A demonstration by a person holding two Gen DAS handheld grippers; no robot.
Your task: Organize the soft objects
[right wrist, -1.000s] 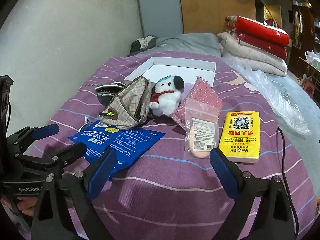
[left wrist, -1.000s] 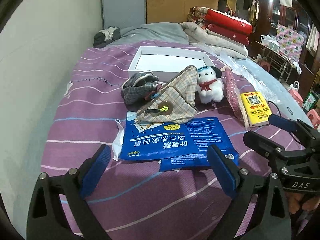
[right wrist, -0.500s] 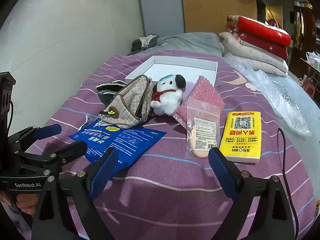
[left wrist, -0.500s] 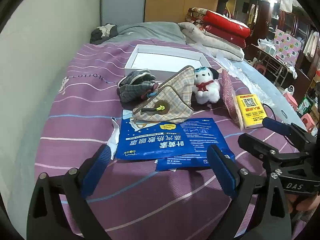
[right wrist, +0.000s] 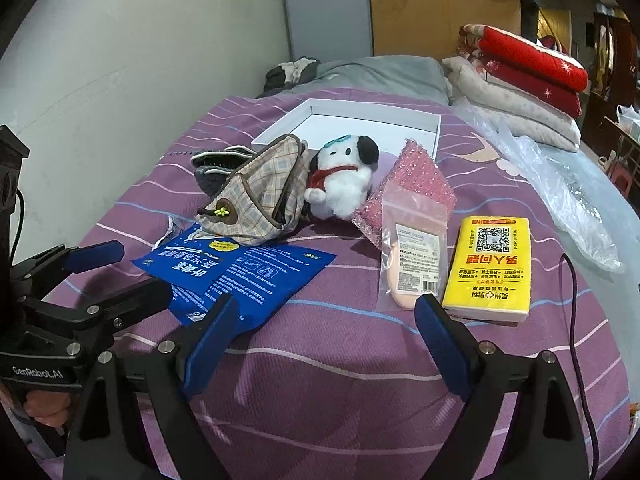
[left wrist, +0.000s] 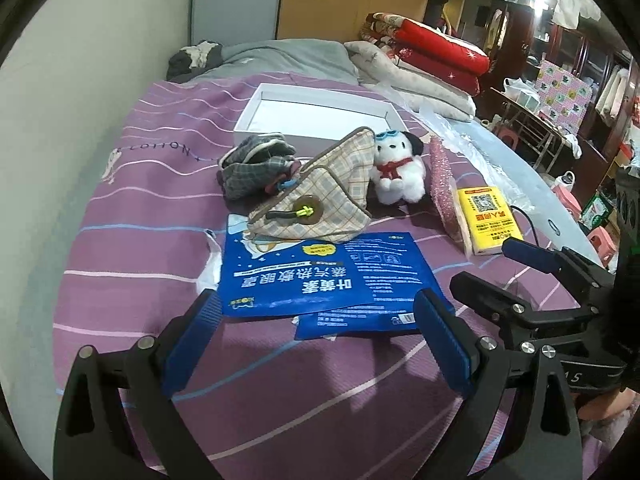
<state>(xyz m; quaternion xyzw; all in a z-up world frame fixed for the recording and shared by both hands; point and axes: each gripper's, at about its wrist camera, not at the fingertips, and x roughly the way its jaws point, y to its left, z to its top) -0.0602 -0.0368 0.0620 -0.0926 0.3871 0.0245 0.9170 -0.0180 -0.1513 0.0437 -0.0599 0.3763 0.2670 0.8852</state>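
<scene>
On the purple striped bedspread lie a plaid pouch, a white plush dog, grey plaid cloth, blue packets, a pink sponge, a clear bag with a puff and a yellow tissue pack. Behind them sits a white shallow box. My left gripper hangs open just short of the blue packets, nothing between its fingers. My right gripper stands open over bare bedspread, near the puff bag and tissue pack.
Folded red and pale quilts and a grey blanket lie at the bed's head. Clear plastic sheeting covers the right side. A black cable runs beside the tissue pack. A wall borders the left.
The left wrist view has swung slightly, so the objects sit a little more to the left and lower. Both grippers stay open and nothing on the bed has moved.
</scene>
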